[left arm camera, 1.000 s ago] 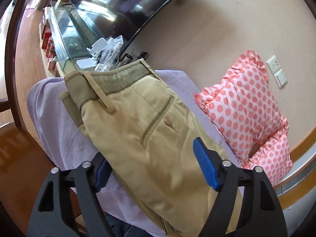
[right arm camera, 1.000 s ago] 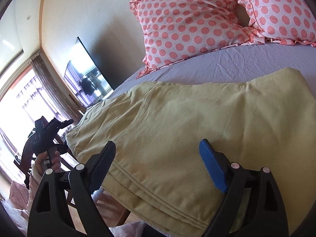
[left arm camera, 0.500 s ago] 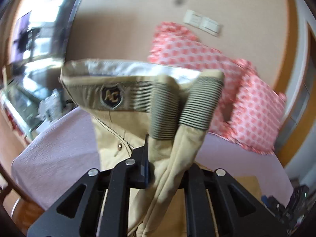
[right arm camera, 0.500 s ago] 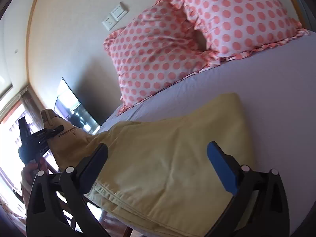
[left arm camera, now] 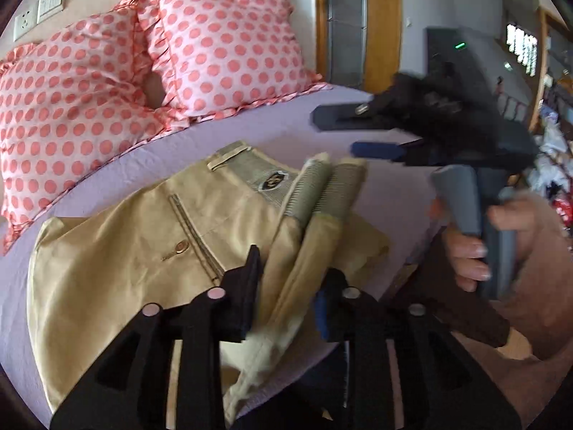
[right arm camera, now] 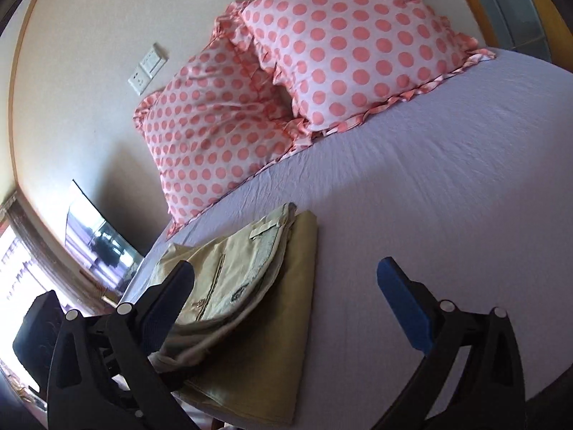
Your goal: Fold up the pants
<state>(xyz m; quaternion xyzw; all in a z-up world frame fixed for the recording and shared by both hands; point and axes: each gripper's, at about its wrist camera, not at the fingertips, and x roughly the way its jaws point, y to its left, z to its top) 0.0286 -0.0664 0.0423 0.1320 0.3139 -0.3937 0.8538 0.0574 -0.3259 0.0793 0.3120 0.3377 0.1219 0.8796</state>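
Note:
The khaki pants [left arm camera: 143, 251] lie folded over on the lavender bed sheet [left arm camera: 272, 136], waistband end on top. My left gripper [left arm camera: 286, 297] is shut on the bunched waistband side of the pants [left arm camera: 308, 222], low over the fold. In the right wrist view the folded pants [right arm camera: 250, 304] lie in a stack near the bed's front edge. My right gripper [right arm camera: 286, 286] is open and empty, held above the sheet just right of the stack. It also shows in the left wrist view [left arm camera: 358, 132], in a hand above the bed.
Two pink polka-dot pillows [left arm camera: 143, 64] lean on the wall at the head of the bed, also in the right wrist view [right arm camera: 304, 71]. A TV [right arm camera: 96, 236] hangs on the wall to the left. Wall sockets [right arm camera: 147, 68] sit above the pillows.
My left gripper closed on the waistband, lifted it and carried it over onto the leg end, folding the pants. My right gripper drew back and up, staying open.

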